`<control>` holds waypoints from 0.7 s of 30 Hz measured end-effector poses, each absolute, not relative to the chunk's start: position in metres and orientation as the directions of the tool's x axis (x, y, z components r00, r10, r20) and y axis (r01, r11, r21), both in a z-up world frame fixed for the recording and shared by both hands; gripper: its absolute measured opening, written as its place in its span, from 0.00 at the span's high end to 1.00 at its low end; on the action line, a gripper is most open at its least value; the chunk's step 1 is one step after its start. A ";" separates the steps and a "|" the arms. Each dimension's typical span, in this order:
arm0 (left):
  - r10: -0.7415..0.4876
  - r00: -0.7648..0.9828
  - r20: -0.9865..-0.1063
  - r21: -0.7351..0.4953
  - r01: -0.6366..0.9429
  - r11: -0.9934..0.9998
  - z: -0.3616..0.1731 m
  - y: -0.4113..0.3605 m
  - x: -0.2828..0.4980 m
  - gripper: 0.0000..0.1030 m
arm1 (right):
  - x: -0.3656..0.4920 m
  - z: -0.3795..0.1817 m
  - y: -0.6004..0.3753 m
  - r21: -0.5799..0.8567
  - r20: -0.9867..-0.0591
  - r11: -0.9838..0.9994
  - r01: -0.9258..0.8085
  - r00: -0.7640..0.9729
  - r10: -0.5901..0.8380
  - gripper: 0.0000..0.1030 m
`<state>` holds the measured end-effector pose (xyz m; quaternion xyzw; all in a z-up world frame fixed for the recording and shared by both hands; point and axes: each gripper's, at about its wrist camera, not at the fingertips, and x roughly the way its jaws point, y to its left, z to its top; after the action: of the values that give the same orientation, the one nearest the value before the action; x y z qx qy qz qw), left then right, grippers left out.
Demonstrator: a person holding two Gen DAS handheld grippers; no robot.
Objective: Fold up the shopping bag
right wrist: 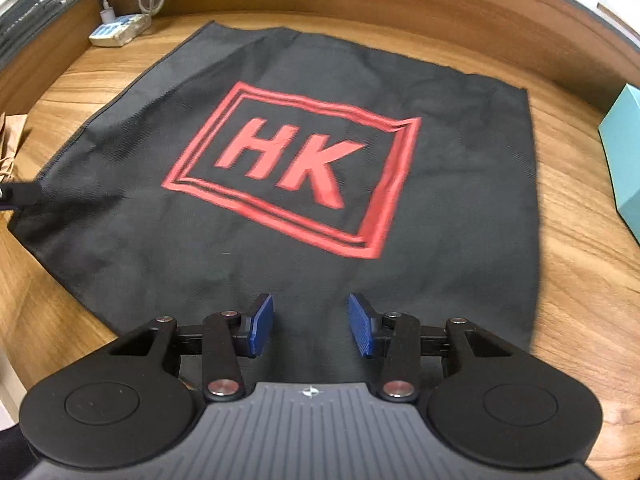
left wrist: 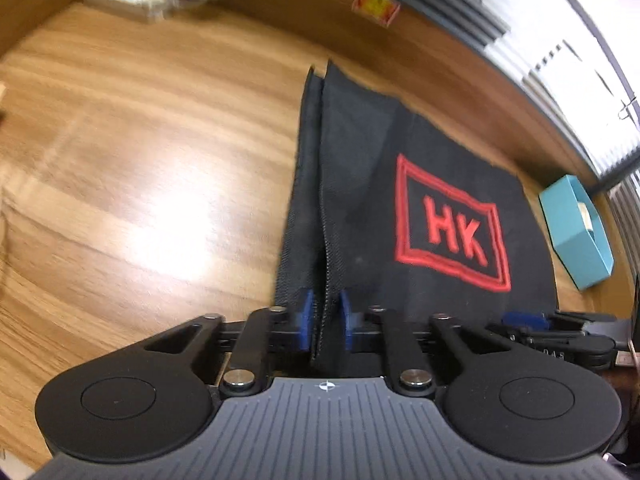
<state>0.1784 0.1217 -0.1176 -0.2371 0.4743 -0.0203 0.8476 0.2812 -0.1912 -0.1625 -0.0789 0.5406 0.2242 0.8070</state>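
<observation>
A: The shopping bag [right wrist: 280, 240] looks like matt black woven cloth, with a fine ribbed weave along its stitched edge, and the red HK logo [right wrist: 294, 168] has a slight sheen.

B: The table [left wrist: 140, 160] is glossy wood-grain, throwing back a bright glare. The left gripper [left wrist: 325, 322] has matt black plastic arms, shiny metal pins and blue ridged pads [right wrist: 362, 330].

A: The teal box [left wrist: 576, 232] looks like smooth matt card.
</observation>
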 end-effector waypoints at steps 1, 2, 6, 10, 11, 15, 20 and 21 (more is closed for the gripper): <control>-0.277 0.558 -0.782 -0.441 -0.182 0.879 -0.118 0.123 0.179 0.86 | 0.279 -0.163 -0.189 0.113 -0.908 0.883 -0.455 0.314 0.278 0.53; -0.296 0.568 -0.768 -0.460 -0.168 0.872 -0.117 0.123 0.179 0.86 | 0.278 -0.164 -0.187 0.112 -0.908 0.880 -0.462 0.312 0.279 0.53; -0.363 0.582 -0.727 -0.512 -0.108 0.852 -0.112 0.115 0.187 0.86 | 0.271 -0.167 -0.179 0.105 -0.908 0.864 -0.492 0.307 0.285 0.50; -0.502 0.578 -0.643 -0.609 0.012 0.793 -0.106 0.095 0.203 0.86 | 0.264 -0.170 -0.172 0.097 -0.908 0.848 -0.521 0.302 0.290 0.47; -0.533 0.566 -0.628 -0.625 0.040 0.779 -0.105 0.089 0.208 0.86 | 0.263 -0.171 -0.170 0.096 -0.908 0.844 -0.528 0.301 0.291 0.47; -0.617 0.500 -0.608 -0.639 0.152 0.754 -0.113 0.046 0.225 0.85 | 0.256 -0.174 -0.162 0.088 -0.908 0.826 -0.557 0.295 0.296 0.42; -0.693 0.407 -0.595 -0.705 0.148 0.693 -0.145 0.013 0.245 0.85 | 0.249 -0.177 -0.160 0.107 -0.908 0.805 -0.584 0.273 0.319 0.41; -0.705 0.399 -0.587 -0.718 0.146 0.680 -0.150 0.008 0.248 0.85 | 0.249 -0.177 -0.164 0.124 -0.906 0.801 -0.586 0.261 0.332 0.42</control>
<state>0.2485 0.0079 -0.1504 -0.2933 0.4763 -0.2716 0.7831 0.2488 -0.1643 -0.1774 -0.1192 0.5329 0.2923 0.7851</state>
